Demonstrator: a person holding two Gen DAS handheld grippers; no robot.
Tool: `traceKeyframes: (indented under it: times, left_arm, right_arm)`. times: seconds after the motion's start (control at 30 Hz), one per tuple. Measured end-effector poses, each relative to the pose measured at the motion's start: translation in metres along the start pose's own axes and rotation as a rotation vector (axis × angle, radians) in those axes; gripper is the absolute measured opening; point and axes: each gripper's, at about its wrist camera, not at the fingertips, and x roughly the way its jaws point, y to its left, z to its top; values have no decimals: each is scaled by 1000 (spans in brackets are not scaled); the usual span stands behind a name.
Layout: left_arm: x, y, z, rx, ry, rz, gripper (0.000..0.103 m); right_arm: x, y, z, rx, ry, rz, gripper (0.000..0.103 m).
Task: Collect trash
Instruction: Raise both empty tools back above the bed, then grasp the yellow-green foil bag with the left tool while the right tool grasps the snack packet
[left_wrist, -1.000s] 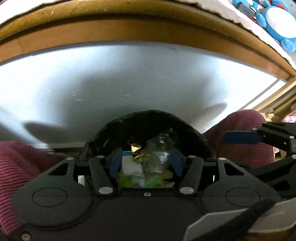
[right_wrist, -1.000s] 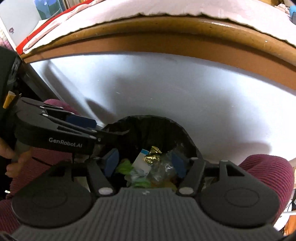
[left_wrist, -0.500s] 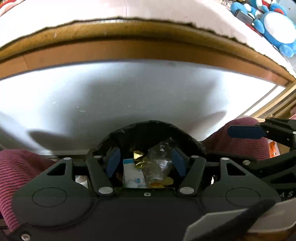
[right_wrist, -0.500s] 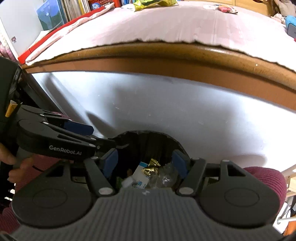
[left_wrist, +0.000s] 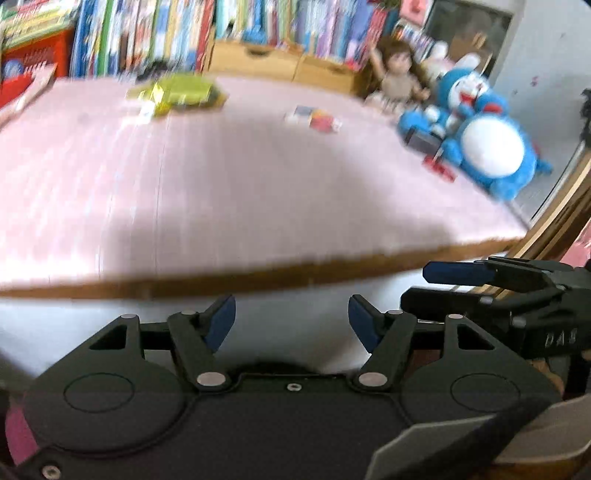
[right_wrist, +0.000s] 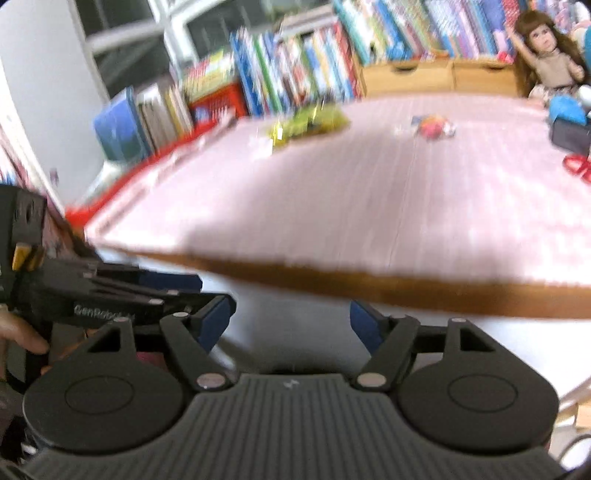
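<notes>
My left gripper (left_wrist: 291, 317) is open, its jaws still opening, with nothing between the blue pads. My right gripper (right_wrist: 291, 319) is also open and opening, empty too. Both sit just below the near edge of a pink-covered table (left_wrist: 258, 192). On the far part of the table lies a yellow-green wrapper pile (left_wrist: 177, 94), the same wrapper pile (right_wrist: 310, 122) showing in the right wrist view. Small red and white wrappers (left_wrist: 317, 118) lie further right, the same wrappers (right_wrist: 434, 127) in the right wrist view. The other gripper (left_wrist: 509, 291) shows at the right; the left one (right_wrist: 110, 295) shows at the left.
A blue plush toy (left_wrist: 484, 144) and a doll (left_wrist: 399, 77) sit at the table's far right. Books (right_wrist: 295, 62) and wooden drawers (right_wrist: 436, 75) line the back. A dark box (right_wrist: 569, 134) and red scissors (right_wrist: 578, 164) lie at the right. A hand (right_wrist: 18, 336) grips the left tool.
Both grippers have risen from over the black trash bin, which has dropped out of sight. The views now look across the table top. Both pairs of jaws stand wider.
</notes>
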Motion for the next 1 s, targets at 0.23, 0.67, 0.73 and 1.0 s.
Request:
traceKeyframes:
  times: [0.23, 0.67, 0.73, 1.0]
  left_arm:
    - [-4, 4, 57, 26, -174, 60, 76]
    - [61, 65, 145, -131, -349, 143, 83]
    - [76, 78, 159, -178, -339, 137, 83]
    - [137, 119, 212, -210, -333, 214, 83]
  right_arm:
    - [1, -20, 43, -24, -142, -125, 84]
    - [46, -81, 108, 69, -316, -297, 84]
    - [56, -88, 115, 80, -321, -326, 77]
    - [111, -129, 152, 184, -208, -358, 71]
